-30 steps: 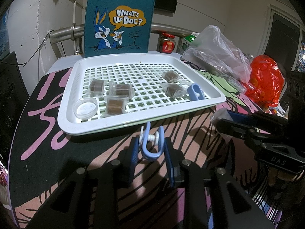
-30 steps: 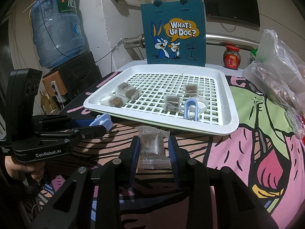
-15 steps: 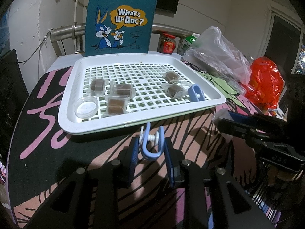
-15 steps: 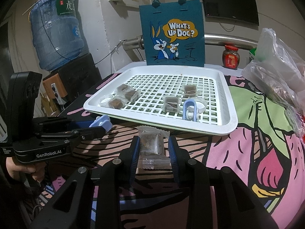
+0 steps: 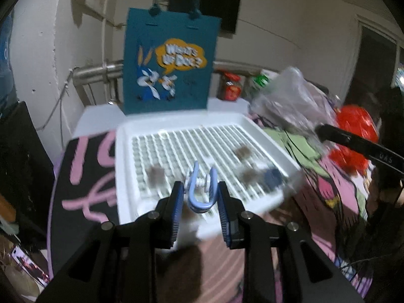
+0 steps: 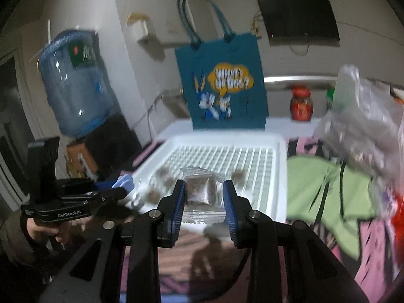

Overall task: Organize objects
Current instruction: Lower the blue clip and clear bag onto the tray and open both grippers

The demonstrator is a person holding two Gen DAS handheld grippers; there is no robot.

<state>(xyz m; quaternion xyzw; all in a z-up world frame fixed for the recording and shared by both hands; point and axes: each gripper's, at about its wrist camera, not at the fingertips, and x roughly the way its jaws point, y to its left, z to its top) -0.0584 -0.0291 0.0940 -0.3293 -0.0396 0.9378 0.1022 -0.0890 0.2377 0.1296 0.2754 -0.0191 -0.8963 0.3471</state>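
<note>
The left tongs (image 5: 200,197) are clamped on a blue clip (image 5: 201,194). The right tongs (image 6: 203,198) grip a clear-wrapped brown snack packet (image 6: 201,194). Just beyond both lies a white slotted tray (image 5: 126,176) on the bench, carrying blurred brown pieces; a blue cartoon bag (image 6: 222,83) stands behind it.

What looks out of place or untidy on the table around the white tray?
Nothing is spilled or broken. The white tray holds scattered snack packets. Beside it a crumpled clear plastic bag and a red bag lie loosely on the tablecloth. The left gripper holds a blue clip and the right gripper a wrapped snack packet.
</note>
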